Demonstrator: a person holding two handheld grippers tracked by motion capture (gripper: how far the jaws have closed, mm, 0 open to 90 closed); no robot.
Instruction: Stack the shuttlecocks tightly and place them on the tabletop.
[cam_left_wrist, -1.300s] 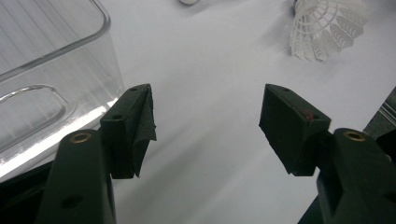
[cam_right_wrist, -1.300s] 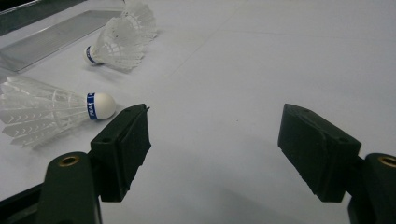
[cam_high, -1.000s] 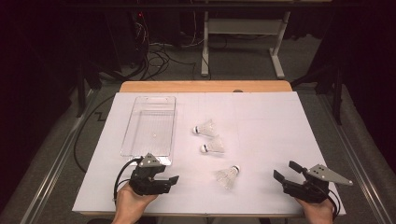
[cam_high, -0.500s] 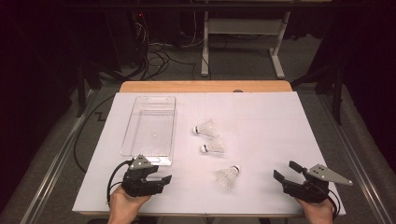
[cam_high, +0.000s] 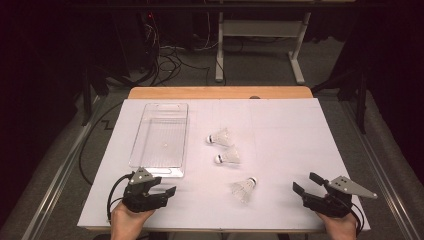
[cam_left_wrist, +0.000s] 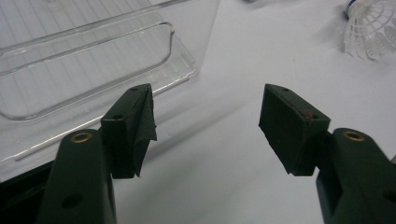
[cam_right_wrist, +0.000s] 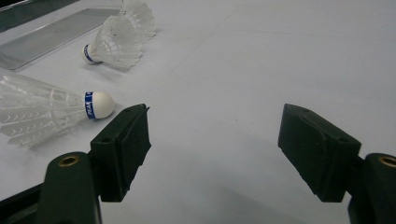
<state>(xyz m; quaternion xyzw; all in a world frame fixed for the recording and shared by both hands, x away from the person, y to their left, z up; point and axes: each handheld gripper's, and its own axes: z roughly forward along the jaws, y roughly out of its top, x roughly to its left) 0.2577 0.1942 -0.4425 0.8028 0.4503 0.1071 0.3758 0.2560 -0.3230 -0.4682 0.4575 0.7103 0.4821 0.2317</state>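
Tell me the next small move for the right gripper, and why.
Probably ease the right gripper forward and left toward the nearest shuttlecock. Its fingers stand open and empty, and that shuttlecock lies on its side on the white sheet, just left of them, while the clear tray holds nothing.

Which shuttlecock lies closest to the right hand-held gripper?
The nearest-edge shuttlecock, alone below the other two shuttlecocks, lies closest to the right hand-held gripper.

The three shuttlecocks (cam_high: 244, 189) are white, and each has a blue band by its round white tip. The box (cam_high: 160, 140) is clear with thin lines on its bottom. The counter (cam_high: 280, 135) is white with a tan wood edge. Both grippers' fingers (cam_left_wrist: 133, 126) are black.
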